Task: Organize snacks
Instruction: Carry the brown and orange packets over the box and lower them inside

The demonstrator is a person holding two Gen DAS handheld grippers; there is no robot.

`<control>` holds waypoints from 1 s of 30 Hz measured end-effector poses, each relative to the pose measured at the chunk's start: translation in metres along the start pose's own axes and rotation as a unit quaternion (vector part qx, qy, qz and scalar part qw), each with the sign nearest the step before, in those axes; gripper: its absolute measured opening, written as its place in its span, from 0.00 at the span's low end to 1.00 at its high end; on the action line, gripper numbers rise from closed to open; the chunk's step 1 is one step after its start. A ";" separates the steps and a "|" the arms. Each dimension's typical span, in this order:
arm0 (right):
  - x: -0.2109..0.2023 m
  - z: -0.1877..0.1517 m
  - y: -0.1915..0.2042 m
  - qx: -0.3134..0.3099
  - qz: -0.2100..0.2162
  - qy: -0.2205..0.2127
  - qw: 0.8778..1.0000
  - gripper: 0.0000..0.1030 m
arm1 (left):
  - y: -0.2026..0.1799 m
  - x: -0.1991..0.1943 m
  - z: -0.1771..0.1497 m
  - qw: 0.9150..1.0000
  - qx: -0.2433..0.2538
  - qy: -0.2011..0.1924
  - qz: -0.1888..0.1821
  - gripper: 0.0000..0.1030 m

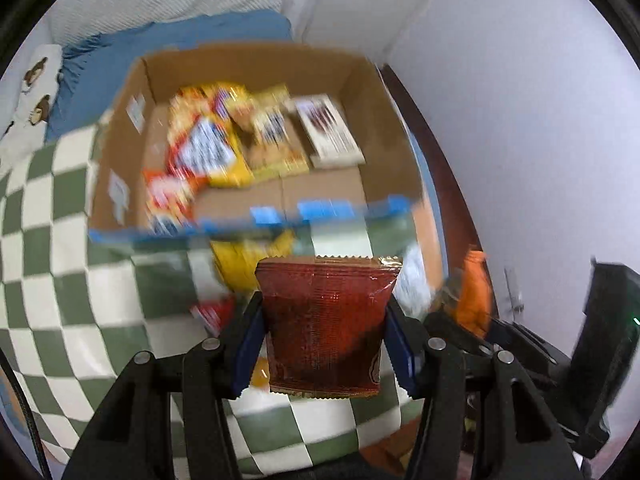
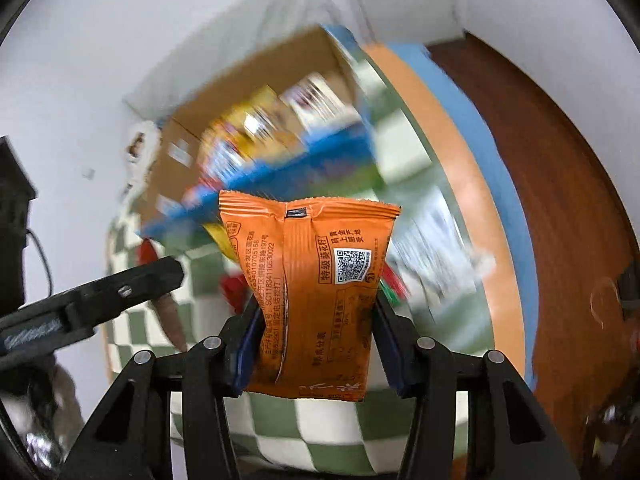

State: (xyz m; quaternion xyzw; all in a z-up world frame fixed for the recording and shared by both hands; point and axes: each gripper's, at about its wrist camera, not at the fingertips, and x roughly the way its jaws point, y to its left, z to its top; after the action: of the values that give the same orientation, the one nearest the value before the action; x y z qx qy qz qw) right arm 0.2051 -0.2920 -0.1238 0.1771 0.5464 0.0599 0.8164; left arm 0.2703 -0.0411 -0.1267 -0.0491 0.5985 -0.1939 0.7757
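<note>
- Your left gripper (image 1: 325,334) jaws are clamping a dark red packet (image 1: 326,320); your right gripper (image 2: 316,334) jaws are pinching an orange packet (image 2: 316,292).
- At 12 o'clock, the cardboard box (image 1: 360,92) is already holding several snacks.
- Loose packets are lying on the checkered surface (image 1: 60,272), so, in my judgement, sorting is partway.

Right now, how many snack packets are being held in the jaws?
2. A dark red packet is clamped in the left gripper, and an orange packet in the right gripper. More snacks lie blurred in the cardboard box.
</note>
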 end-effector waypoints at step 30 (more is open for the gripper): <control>0.182 0.165 0.066 -0.104 -0.086 0.133 0.982 0.55 | 0.103 0.153 0.126 0.978 -0.138 0.156 0.021 0.54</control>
State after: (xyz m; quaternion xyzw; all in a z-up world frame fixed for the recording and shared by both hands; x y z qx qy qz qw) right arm 0.4342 -0.2145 -0.2030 0.0343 0.6542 0.0689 0.7524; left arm 0.4467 -0.0210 -0.2622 -0.1123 0.7338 -0.0987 0.6627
